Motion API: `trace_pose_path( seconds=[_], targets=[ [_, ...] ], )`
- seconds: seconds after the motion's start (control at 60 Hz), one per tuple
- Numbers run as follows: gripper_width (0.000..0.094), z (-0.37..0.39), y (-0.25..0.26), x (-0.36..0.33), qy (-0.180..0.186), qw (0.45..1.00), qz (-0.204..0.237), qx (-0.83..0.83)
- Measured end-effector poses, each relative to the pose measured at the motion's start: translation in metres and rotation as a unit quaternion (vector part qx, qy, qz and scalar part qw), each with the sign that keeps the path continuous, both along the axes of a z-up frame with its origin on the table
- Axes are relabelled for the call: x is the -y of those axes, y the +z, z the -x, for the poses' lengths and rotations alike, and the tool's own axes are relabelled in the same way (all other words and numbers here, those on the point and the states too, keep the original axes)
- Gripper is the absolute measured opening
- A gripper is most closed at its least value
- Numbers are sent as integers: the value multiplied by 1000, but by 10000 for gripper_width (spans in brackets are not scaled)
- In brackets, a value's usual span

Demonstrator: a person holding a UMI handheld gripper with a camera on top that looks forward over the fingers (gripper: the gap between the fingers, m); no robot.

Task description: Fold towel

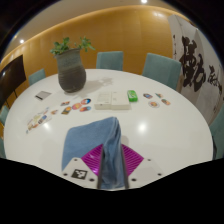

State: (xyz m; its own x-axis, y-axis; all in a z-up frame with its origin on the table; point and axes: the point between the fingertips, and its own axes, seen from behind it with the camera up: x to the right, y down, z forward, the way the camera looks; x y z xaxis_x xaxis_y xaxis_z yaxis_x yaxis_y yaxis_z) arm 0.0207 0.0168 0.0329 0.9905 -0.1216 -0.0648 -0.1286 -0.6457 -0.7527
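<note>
The gripper (103, 165) has its jaws pinching a towel (97, 146), one magenta pad (97, 157) showing beneath the cloth. The towel is blue, soft and rumpled, with a paler strip along one edge. It hangs bunched over the fingers, its far end lying on the white round desk (150, 125) just ahead of them. There is one towel only.

Beyond it, past mid-desk, lie one white flat box (110, 100) and one green box (132, 96) side by side. Small round discs (72, 104) are scattered to either side of these; their number cannot be told. One dark card (42, 95) lies near the far edge. One plant (70, 62) stands in a grey pot behind the discs. Three teal chairs (160, 68) can be counted around the far rim. On the wall hangs one scroll (198, 62) with black brushwork.
</note>
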Motion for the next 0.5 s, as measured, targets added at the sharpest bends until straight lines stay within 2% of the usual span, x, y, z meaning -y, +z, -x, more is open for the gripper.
trace_pose_path(
  seconds=[0.083,0.1,0.167,0.233,0.5],
  targets=[
    [840,-36,-2,15,-18,999,9,32],
    [886,-39,2,18,-20,999,6,34],
    [848,-46,22,35,-26,999,-10,37],
    [857,-46,41,58,-29,999,-16,42],
    [858,18,125,193,-8,998,-34,46]
  ],
)
